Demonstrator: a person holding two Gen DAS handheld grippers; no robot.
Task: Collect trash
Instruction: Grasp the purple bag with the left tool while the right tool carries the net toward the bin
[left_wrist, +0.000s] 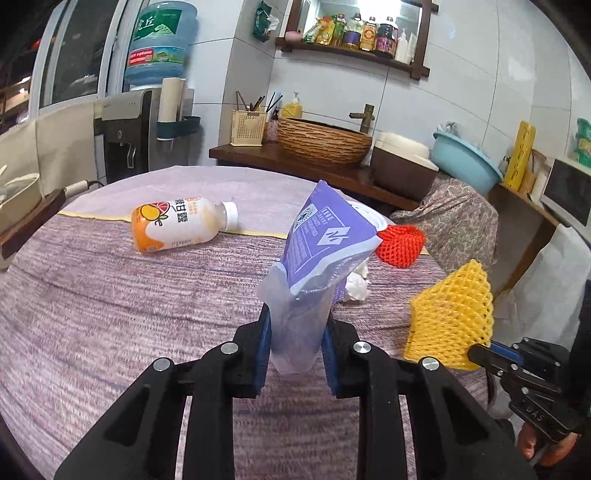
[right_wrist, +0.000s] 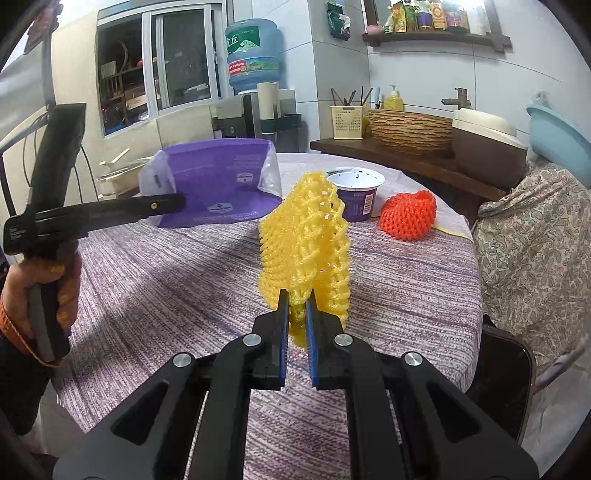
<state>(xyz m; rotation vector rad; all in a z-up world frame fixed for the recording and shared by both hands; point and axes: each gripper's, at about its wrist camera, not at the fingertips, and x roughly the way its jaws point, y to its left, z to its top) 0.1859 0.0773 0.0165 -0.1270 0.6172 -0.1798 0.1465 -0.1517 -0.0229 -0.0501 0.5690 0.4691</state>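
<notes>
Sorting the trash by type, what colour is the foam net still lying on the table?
Red-orange foam net, clearest in the right wrist view.

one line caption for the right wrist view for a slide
Right claw shut on a yellow foam fruit net above the cloth-covered table.

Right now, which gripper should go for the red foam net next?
Right, tentatively. The red foam net lies just past the right gripper, toward its side. But both are full: right holds the yellow net, the left gripper holds the purple pouch.

water jug (left_wrist: 159, 40), wicker basket (left_wrist: 323, 140), blue basin (left_wrist: 463, 157)
</notes>
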